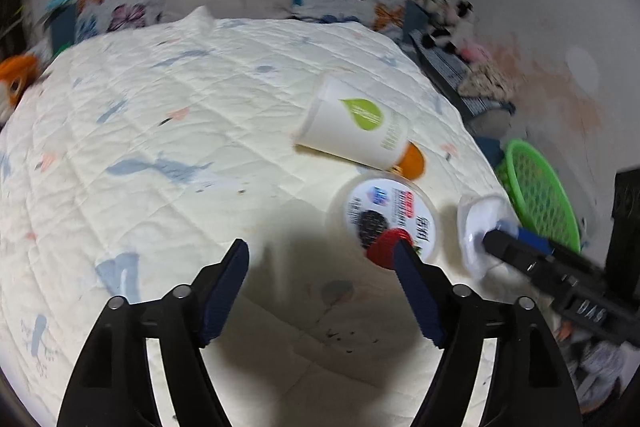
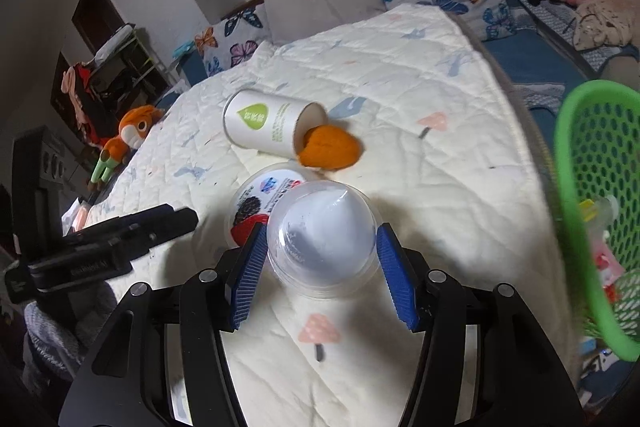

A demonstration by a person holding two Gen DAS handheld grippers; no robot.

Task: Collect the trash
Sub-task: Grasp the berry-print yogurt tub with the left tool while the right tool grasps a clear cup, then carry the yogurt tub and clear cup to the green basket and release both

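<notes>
Left tongs (image 1: pixel 322 259) spread wide, empty, right tongs (image 2: pixel 320 247) narrower, both angled downward

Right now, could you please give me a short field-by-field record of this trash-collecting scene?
surface: quilted bed cover
right gripper: jaws around the clear plastic cup; contact of the pads unclear
left gripper: open, nothing between the jaws, next to the printed round lid
paper cup: on its side, orange peel at its mouth
green basket: at the bed's right edge, some litter inside
not collected: paper cup, orange peel, printed round lid
</notes>
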